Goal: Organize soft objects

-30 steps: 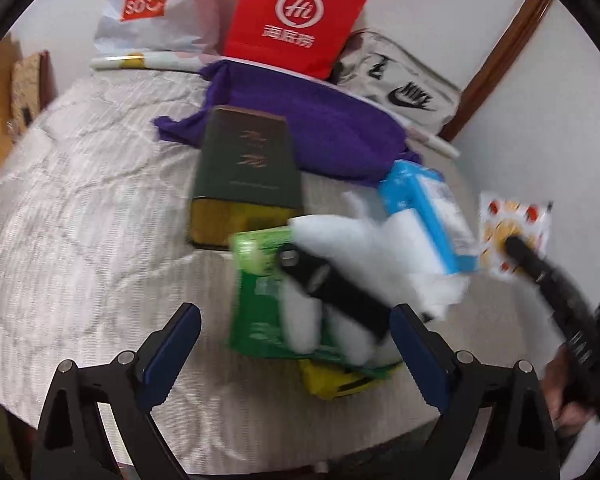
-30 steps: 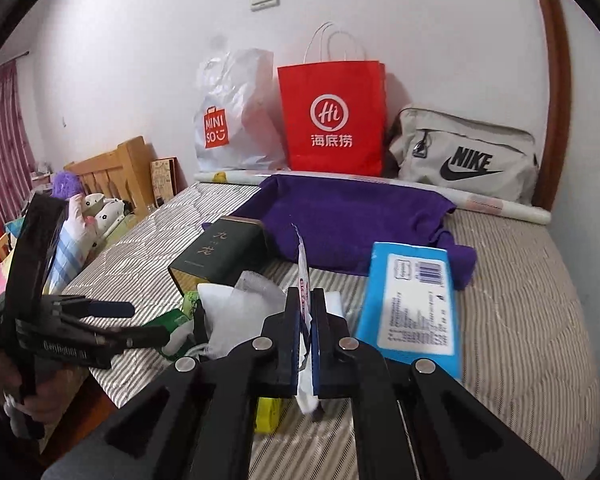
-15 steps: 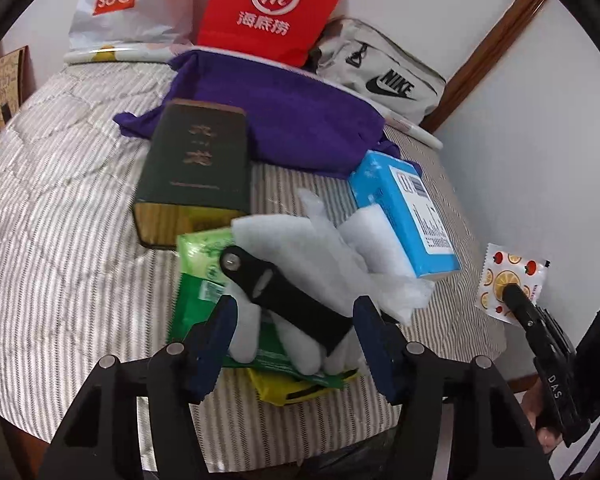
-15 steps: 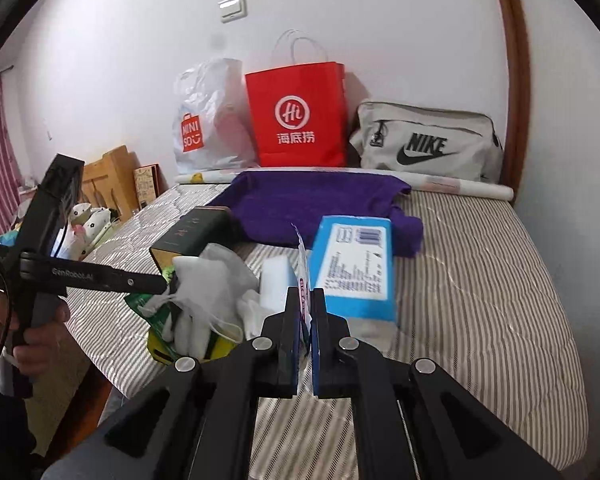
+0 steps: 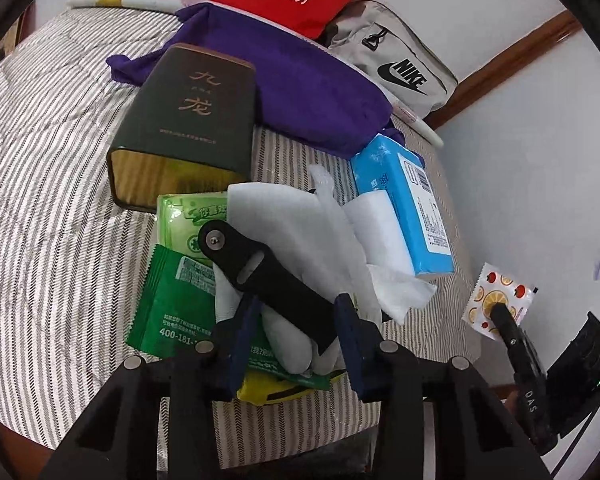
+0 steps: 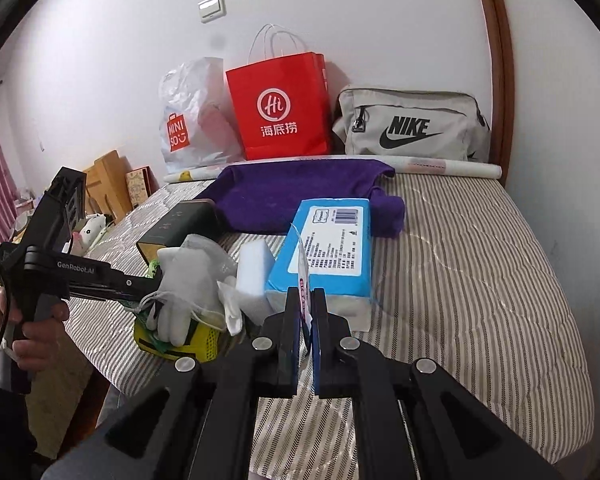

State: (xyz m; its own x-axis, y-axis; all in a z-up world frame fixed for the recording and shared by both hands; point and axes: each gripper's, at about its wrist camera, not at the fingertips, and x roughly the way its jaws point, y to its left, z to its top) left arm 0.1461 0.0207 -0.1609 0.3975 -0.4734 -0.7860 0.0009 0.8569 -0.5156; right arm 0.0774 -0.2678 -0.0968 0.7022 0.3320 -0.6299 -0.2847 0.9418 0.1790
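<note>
A pile lies on the striped bed: a white glove [image 5: 296, 232] with a black strap [image 5: 268, 276] across it, green wipe packs [image 5: 172, 304], a white sponge [image 5: 380, 232], a blue tissue pack [image 5: 408, 208] and a yellow pack [image 5: 268, 394]. My left gripper [image 5: 296, 336] has its jaws partly closed around the glove's fingers and the strap end, with gaps still showing. My right gripper [image 6: 306, 312] is shut on a thin fruit-print sachet [image 6: 302, 280], held off the bed's right edge; it also shows in the left wrist view [image 5: 496, 300].
A dark green box [image 5: 188, 120] lies behind the pile, with a purple cloth [image 5: 300, 84] beyond it. A red paper bag [image 6: 280, 112], a white Miniso bag [image 6: 188, 120] and a grey Nike bag [image 6: 412, 128] stand against the wall. The bed edge [image 5: 300, 436] is close.
My left gripper has moved forward onto the pile and narrowed its jaws around the glove. My right gripper has pulled back to the right with the sachet.
</note>
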